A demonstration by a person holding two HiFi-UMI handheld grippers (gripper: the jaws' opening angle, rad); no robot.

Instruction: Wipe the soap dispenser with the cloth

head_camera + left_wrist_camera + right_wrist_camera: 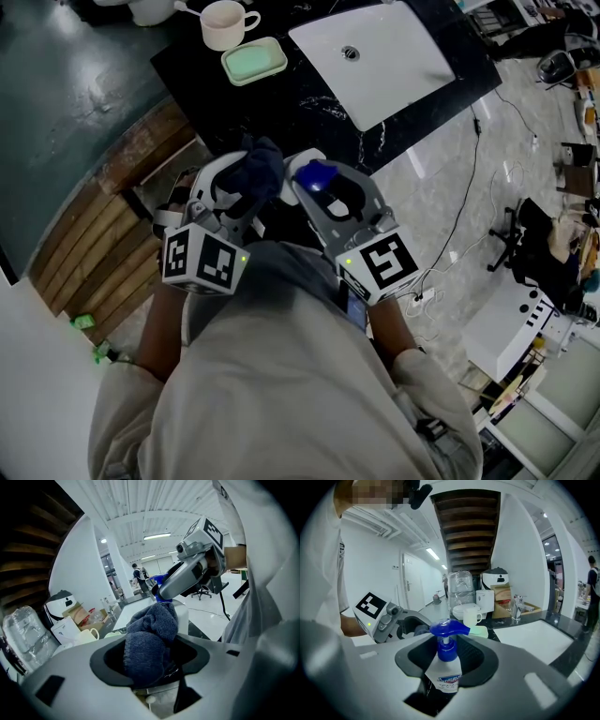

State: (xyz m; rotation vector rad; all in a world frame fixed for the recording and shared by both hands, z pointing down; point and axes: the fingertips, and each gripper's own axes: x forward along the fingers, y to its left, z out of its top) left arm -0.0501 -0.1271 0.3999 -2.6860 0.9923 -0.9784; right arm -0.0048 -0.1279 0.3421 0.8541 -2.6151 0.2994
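Your cloth (152, 630) is dark blue knit, rough and nubbly, set in the left tongs' (152, 660) matt grey plastic. The dispenser (446, 665) has a glossy blue plastic pump and a smooth pale body. Beyond the dispenser the surface (305, 105) is polished black stone, the sink (398, 58) smooth white.

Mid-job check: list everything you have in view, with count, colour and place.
soap dispenser: 1, white with blue pump, between the right gripper's jaws
cloth: 1, dark blue, bunched between the left gripper's jaws
mug: 1, cream, on the black counter
dish: 1, pale green, on the counter beside the mug
sink: 1, white, set in the counter
cables: few, dark, on the pale floor
wooden slats: several, brown, left of the counter
left gripper: 1, grey, shut on the cloth
right gripper: 1, grey, shut on the soap dispenser
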